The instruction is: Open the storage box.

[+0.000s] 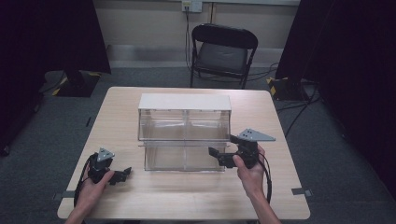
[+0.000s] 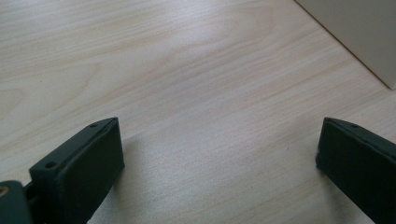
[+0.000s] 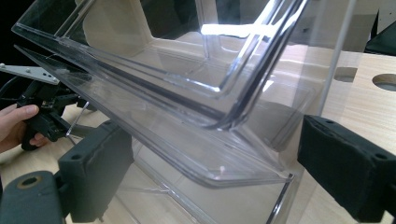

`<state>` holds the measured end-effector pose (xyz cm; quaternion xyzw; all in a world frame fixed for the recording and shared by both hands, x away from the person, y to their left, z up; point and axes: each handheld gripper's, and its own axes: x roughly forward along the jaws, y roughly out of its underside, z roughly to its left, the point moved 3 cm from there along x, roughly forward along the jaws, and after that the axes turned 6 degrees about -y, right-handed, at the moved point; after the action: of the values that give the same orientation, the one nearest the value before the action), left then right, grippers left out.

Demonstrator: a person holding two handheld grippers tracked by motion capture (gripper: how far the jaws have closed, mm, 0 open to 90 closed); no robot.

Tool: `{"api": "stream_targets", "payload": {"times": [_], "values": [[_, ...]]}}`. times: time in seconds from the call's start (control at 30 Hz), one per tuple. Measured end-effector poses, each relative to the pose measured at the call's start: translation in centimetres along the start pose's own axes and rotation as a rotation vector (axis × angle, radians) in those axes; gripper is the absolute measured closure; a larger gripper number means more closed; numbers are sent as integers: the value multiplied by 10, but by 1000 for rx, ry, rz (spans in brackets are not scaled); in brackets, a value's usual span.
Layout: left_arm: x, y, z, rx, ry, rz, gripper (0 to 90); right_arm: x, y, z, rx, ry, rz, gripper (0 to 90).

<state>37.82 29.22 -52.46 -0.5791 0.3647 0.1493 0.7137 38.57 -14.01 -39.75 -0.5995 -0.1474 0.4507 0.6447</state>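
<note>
A clear plastic bin box (image 1: pixel 184 133) with a white top stands in the middle of the wooden table (image 1: pixel 187 196); it has two tiers of see-through compartments. My right gripper (image 1: pixel 223 147) is at the box's front right, open. In the right gripper view the right gripper (image 3: pixel 215 144) has its jaws on either side of the clear front lip (image 3: pixel 201 154) of a bin, not closed on it. My left gripper (image 1: pixel 120 175) rests low over the table at the front left, apart from the box. In the left gripper view the left gripper (image 2: pixel 217 140) is open over bare wood.
A black folding chair (image 1: pixel 222 51) stands beyond the table's far edge. Dark curtains hang at both sides. A pale wall of the box (image 2: pixel 364 32) shows in the left gripper view's top right corner. The other hand and its gripper (image 3: pixel 37 116) show through the plastic.
</note>
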Motion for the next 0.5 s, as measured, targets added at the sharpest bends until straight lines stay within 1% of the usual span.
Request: {"api": "stream_targets", "payload": {"times": [0.5], "values": [[0, 0, 0, 5, 1, 1, 1, 0, 0, 0, -2, 1, 0, 95]]}}
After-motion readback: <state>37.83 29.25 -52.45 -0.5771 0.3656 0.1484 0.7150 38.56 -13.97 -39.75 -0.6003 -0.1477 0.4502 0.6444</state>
